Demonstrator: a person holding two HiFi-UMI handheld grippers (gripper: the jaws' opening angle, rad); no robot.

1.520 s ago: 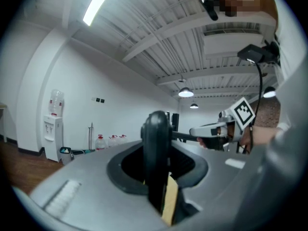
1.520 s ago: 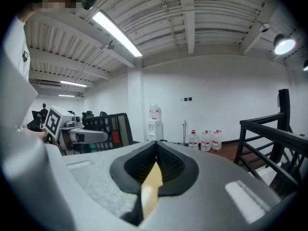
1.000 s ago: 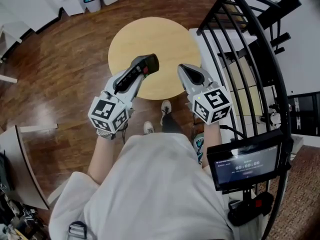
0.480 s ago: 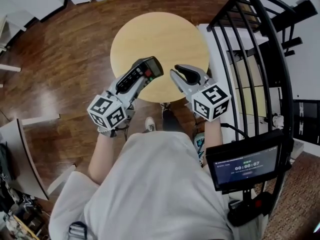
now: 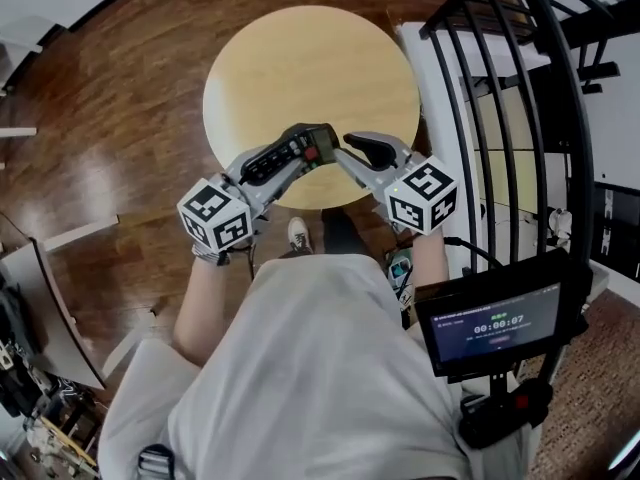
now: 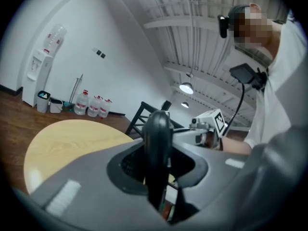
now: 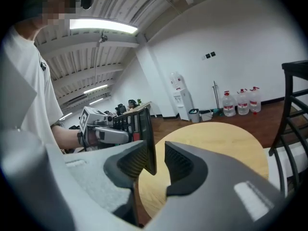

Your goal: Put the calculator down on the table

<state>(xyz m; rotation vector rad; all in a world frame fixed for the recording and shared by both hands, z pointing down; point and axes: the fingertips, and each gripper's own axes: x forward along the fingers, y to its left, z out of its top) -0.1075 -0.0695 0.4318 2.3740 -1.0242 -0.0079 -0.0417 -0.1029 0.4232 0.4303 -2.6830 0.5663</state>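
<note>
A black calculator (image 5: 292, 153) hangs above the near edge of the round wooden table (image 5: 300, 58), keys turned up. My left gripper (image 5: 268, 173) is shut on its lower half; in the left gripper view the calculator (image 6: 158, 143) stands edge-on between the pads. My right gripper (image 5: 352, 155) comes from the right, its jaws opening. The calculator's far end (image 7: 143, 129) sits between them, close to the left pad (image 7: 132, 160), with a gap to the other pad. The left gripper (image 7: 103, 134) shows behind it.
A black metal rack (image 5: 500, 118) stands right of the table. A screen with a timer (image 5: 497, 328) sits at lower right. Water bottles (image 6: 91, 105) and a dispenser (image 6: 41, 76) line the far wall. The person's shoes (image 5: 298, 233) are on the wood floor.
The two grippers have come together over the table's near edge. The right jaws went from shut to open, and the calculator's end now lies between them.
</note>
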